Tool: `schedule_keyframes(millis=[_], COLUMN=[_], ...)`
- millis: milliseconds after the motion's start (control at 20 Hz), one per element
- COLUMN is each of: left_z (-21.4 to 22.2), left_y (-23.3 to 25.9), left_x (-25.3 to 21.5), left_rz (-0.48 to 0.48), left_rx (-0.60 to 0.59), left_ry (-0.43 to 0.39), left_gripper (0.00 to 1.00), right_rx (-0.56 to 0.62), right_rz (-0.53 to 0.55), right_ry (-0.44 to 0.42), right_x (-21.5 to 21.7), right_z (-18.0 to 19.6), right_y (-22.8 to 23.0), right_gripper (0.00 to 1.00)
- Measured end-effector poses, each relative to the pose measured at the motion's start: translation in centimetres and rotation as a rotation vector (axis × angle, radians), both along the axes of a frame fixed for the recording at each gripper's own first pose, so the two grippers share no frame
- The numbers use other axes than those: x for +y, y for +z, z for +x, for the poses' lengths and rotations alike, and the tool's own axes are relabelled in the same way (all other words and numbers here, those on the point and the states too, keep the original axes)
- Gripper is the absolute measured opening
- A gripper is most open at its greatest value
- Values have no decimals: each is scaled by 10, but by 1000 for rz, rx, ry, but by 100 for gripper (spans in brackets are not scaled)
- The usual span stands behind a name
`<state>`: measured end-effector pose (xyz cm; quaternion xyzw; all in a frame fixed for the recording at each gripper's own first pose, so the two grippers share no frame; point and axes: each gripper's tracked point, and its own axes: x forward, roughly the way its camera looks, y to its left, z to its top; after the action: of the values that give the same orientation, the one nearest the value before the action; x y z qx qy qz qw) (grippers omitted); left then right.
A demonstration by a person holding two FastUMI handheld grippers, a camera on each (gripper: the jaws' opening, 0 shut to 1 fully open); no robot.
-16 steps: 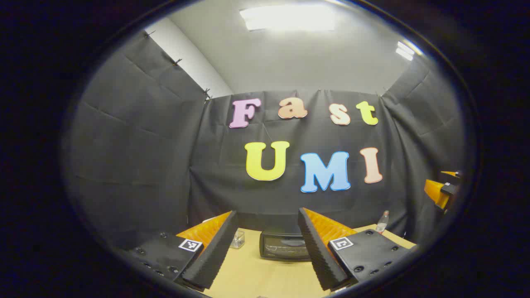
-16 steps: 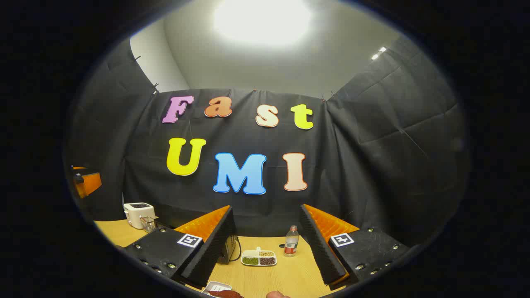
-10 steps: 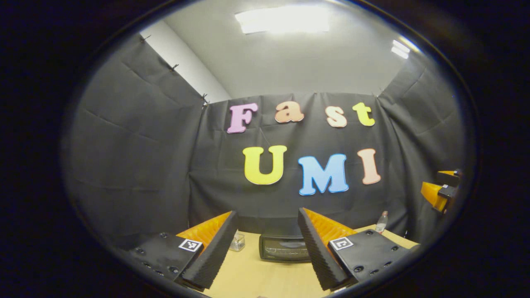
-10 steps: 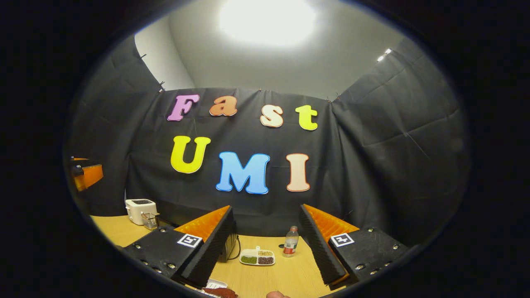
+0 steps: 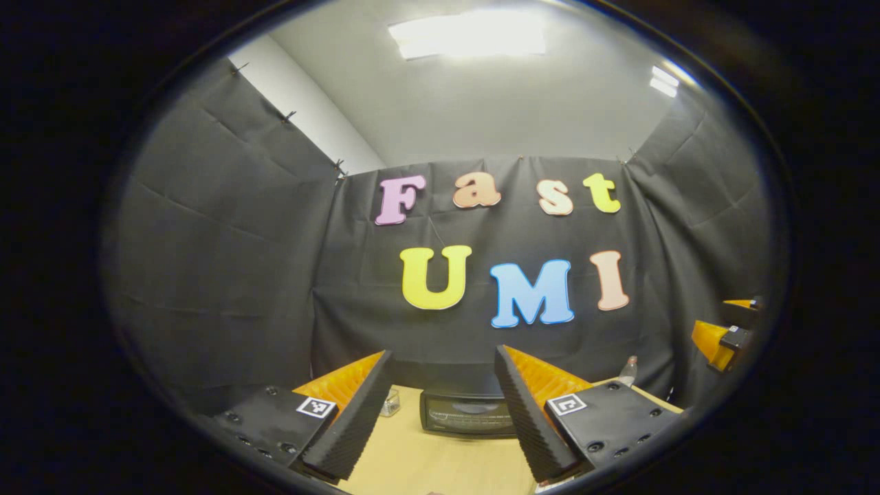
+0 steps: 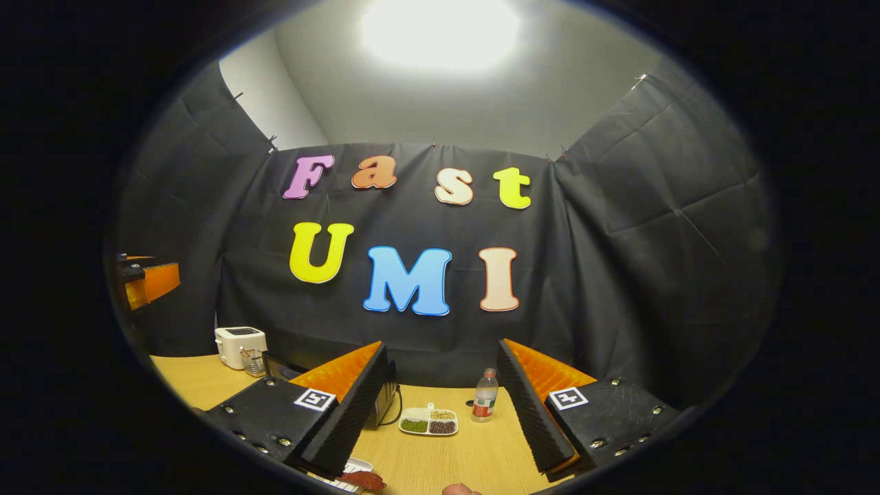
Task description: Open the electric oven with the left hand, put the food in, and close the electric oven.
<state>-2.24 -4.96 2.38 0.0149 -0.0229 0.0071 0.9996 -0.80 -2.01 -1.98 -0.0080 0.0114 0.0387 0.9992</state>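
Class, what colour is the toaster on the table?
White; the toaster shows best in the right gripper view.

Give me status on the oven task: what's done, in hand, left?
Done: nothing; the electric oven door looks closed. In hand: the left gripper is open, lined up with the oven, not touching. Left: open the door, load the food that lies below the open right gripper, close.
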Motion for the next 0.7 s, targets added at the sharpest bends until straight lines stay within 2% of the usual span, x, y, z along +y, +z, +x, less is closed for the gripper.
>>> schedule_keyframes(millis=[350, 550, 700], left_z=[18, 46, 75], left_y=[-14, -33, -49], left_x=[-23, -31, -31], left_rz=[1, 16, -9], left_rx=[12, 34, 46], left_ry=[0, -28, -57], left_gripper=[97, 97, 97], right_rx=[32, 42, 46], right_rz=[46, 55, 36], right_ry=[11, -28, -79], right_x=[-15, -20, -23], right_z=[0, 6, 13], right_y=[-15, -18, -19], right_gripper=[97, 97, 97])
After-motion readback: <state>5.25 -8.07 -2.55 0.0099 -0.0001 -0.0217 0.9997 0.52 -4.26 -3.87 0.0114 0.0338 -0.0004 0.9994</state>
